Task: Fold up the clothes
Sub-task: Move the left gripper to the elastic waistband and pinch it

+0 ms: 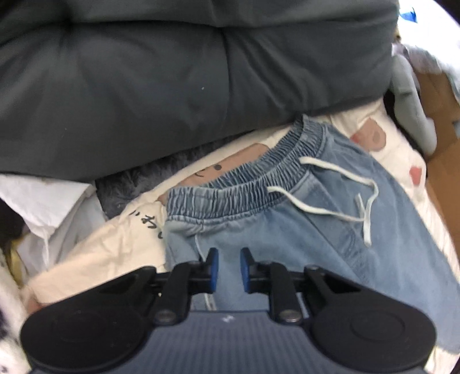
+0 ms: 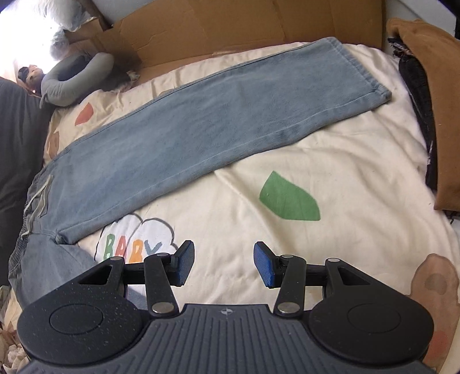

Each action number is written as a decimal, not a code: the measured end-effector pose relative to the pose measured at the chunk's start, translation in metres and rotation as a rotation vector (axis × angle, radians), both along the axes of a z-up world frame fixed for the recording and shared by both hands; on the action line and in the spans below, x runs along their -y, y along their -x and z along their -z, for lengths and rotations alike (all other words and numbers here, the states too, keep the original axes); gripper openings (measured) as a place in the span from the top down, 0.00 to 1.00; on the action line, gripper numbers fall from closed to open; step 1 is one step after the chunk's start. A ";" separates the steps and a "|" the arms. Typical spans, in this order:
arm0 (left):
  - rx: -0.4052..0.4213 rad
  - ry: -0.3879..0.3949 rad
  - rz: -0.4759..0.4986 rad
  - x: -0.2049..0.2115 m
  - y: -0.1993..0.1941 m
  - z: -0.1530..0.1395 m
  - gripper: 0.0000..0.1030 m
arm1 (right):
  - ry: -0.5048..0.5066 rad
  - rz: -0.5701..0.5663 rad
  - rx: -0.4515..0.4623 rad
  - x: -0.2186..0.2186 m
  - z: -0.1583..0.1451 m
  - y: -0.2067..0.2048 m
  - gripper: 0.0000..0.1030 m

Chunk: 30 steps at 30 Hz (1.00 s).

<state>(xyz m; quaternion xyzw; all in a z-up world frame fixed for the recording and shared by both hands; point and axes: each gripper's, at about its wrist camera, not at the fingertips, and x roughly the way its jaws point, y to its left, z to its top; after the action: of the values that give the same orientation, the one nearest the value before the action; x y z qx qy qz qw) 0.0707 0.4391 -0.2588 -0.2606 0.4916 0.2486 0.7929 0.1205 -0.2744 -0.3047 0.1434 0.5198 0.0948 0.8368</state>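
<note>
Left wrist view: the jeans (image 1: 287, 218) run under the left gripper (image 1: 229, 270) body, so the fabric nearer than the jaws is hidden; can't tell if the pads pinch denim. Print on the cream blanket (image 1: 115, 244) left of the jaws is half covered, unreadable. Right wrist view: the waistband (image 2: 20, 244) far left of the jaws is cut off by the edge.

Home bedroom; cream printed bedspread (image 2: 330, 161), dark grey duvet (image 1: 172, 86), neck pillow (image 2: 74, 77), cardboard (image 2: 230, 26)
</note>
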 end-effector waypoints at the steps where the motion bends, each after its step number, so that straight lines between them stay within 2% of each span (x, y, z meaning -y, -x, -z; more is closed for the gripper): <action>1: -0.002 0.010 0.008 0.003 -0.003 0.005 0.84 | 0.002 -0.003 -0.001 -0.001 0.001 0.000 0.49; 8: -0.047 0.052 0.056 0.027 -0.035 0.048 0.84 | -0.012 0.018 -0.043 0.003 0.011 0.005 0.49; 12: -0.039 0.035 0.016 0.027 -0.045 0.065 0.84 | 0.011 0.022 -0.062 0.005 0.013 0.010 0.49; 14: -0.054 0.049 -0.002 0.024 -0.049 0.074 0.84 | 0.016 0.030 -0.061 0.007 0.013 0.011 0.49; 17: -0.086 0.027 -0.007 0.019 -0.057 0.085 0.84 | 0.025 0.045 -0.063 0.011 0.013 0.012 0.49; 20: -0.121 0.010 -0.059 0.005 -0.060 0.098 0.85 | 0.042 0.042 -0.064 0.010 0.013 0.008 0.49; 22: -0.131 -0.006 -0.128 -0.007 -0.058 0.103 0.88 | 0.052 0.037 -0.063 0.008 0.013 0.005 0.49; 24: -0.122 0.010 -0.169 -0.017 -0.055 0.103 0.91 | 0.056 0.033 -0.060 0.006 0.011 0.002 0.49; 28: -0.135 0.012 -0.154 -0.025 -0.055 0.098 0.92 | 0.061 0.028 -0.062 0.000 0.010 -0.004 0.49; 30: -0.128 0.030 -0.148 -0.028 -0.053 0.093 0.88 | 0.068 0.024 -0.062 -0.003 0.011 -0.006 0.49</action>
<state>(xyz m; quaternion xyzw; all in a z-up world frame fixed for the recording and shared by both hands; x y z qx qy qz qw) 0.1241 0.4667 -0.3513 -0.2915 0.5243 0.3153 0.7353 0.1267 -0.2713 -0.3153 0.1239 0.5469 0.0626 0.8256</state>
